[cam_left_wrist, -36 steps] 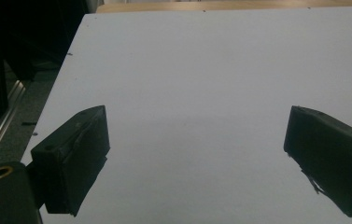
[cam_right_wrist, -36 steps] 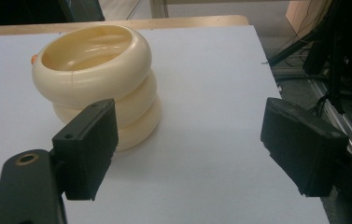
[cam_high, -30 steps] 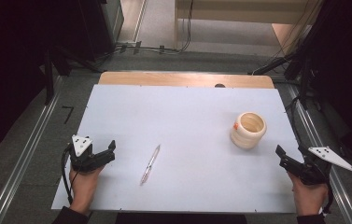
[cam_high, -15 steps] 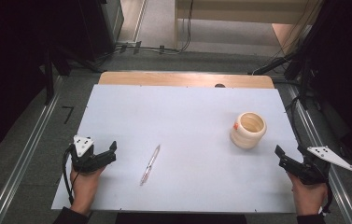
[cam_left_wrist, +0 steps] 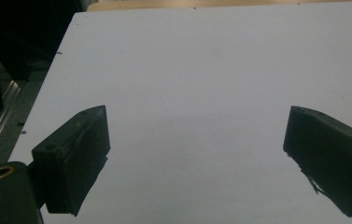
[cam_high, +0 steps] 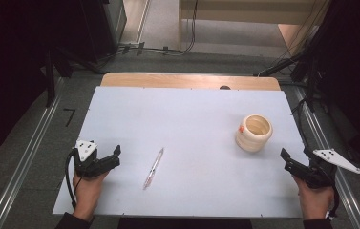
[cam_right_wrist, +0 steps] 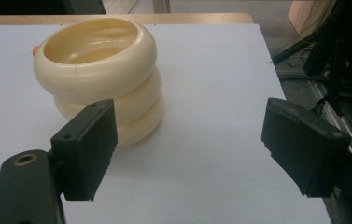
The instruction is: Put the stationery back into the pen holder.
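Cup: a cream ribbed cup (cam_high: 254, 132) of three stacked rings stands upright in the right half of the high view, on the white table top (cam_high: 187, 119); in the right gripper view it fills the upper left (cam_right_wrist: 101, 70).
Cup contents: its inside looks bare in the right gripper view; a small orange mark sits on its outer left edge.
Pen: a pale pen (cam_high: 153, 168) lies flat at lower centre of the high view, slanting up to the right, well apart from the cup.
Left gripper: at lower left of the high view (cam_high: 113, 157), held in a hand (cam_high: 88, 191), jaws spread wide with nothing between them; in its own view (cam_left_wrist: 194, 154) only bare white table top lies between the jaws. The pen is near it, to its right, not touching.
Right gripper: at lower right of the high view (cam_high: 287, 160), held in a hand (cam_high: 315, 200), jaws spread wide and holding nothing; in its own view (cam_right_wrist: 190, 144) the cup stands just beyond the left jaw, not between the jaws.
Surroundings: a wooden strip (cam_high: 189, 81) runs along the table's far edge; cables (cam_high: 153, 47) lie on the floor at upper centre; dark stands at the upper corners.
In the way: nothing lies between the pen and the cup.
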{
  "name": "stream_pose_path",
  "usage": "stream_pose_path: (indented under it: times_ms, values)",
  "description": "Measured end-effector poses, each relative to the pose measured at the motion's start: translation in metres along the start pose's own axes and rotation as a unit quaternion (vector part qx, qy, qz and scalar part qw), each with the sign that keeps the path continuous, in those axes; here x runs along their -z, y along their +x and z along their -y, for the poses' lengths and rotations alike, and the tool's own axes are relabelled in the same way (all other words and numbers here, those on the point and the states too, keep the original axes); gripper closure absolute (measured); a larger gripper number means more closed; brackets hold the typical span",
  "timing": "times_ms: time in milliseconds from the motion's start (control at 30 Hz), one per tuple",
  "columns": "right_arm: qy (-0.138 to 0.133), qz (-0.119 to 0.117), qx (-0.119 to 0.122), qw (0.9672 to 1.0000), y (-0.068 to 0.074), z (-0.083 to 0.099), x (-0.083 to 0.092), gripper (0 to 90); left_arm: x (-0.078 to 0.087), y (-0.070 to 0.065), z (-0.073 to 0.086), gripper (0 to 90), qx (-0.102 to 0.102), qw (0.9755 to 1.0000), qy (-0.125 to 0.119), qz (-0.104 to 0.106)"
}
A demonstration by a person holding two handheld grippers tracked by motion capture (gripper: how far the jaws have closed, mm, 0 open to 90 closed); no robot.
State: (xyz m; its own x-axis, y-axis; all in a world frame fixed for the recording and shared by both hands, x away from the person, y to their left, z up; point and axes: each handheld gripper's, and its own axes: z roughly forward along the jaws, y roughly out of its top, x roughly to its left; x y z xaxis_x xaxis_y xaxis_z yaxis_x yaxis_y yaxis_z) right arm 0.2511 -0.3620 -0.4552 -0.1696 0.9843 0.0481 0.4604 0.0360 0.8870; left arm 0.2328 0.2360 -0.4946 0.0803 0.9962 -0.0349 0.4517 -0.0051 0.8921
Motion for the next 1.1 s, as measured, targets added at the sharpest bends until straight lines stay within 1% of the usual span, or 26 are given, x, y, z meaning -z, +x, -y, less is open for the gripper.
stream_pose_path:
  times_ms: [67, 267, 533, 567, 667, 700, 867, 900, 933, 1100]
  values:
    - [0.004, 0.000, -0.002, 1.0000, 0.001, 0.000, 0.000, 16.9, 0.000, -0.002, 0.000, 7.8, 0.001, 1.0000, 0.000, 0.003]
    - [0.006, 0.003, 0.003, 1.0000, 0.002, 0.001, 0.000, 16.9, -0.001, -0.009, -0.002, 7.9, -0.006, 0.9999, -0.001, 0.011]
    - [0.007, 0.005, 0.003, 1.0000, 0.002, 0.001, 0.000, 16.8, -0.003, -0.015, -0.002, 7.9, -0.011, 0.9998, 0.004, 0.019]
    - [0.009, 0.004, 0.003, 0.9999, 0.002, 0.002, 0.000, 16.8, -0.003, -0.016, -0.002, 11.7, -0.013, 0.9997, 0.003, 0.022]
    - [0.009, 0.004, 0.004, 0.9999, 0.003, 0.002, -0.001, 16.8, -0.003, -0.018, -0.002, 11.7, -0.015, 0.9996, 0.004, 0.025]
    - [0.009, 0.004, 0.005, 0.9999, 0.003, 0.002, -0.001, 16.8, -0.004, -0.019, -0.003, 11.8, -0.015, 0.9995, 0.007, 0.029]
    - [0.009, 0.005, 0.007, 0.9999, 0.003, 0.001, -0.001, 16.8, -0.006, -0.022, -0.004, 11.8, -0.016, 0.9993, 0.010, 0.032]
    - [0.010, 0.005, 0.007, 0.9999, 0.003, 0.002, -0.001, 16.8, -0.005, -0.023, -0.004, 11.8, -0.023, 0.9992, 0.011, 0.031]
    - [0.010, 0.005, 0.007, 0.9999, 0.003, 0.002, -0.001, 16.8, -0.005, -0.025, -0.004, 11.8, -0.025, 0.9992, 0.010, 0.029]
    - [0.011, 0.007, 0.009, 0.9999, 0.004, 0.002, -0.001, 16.8, -0.007, -0.030, -0.006, 11.8, -0.030, 0.9989, 0.012, 0.035]
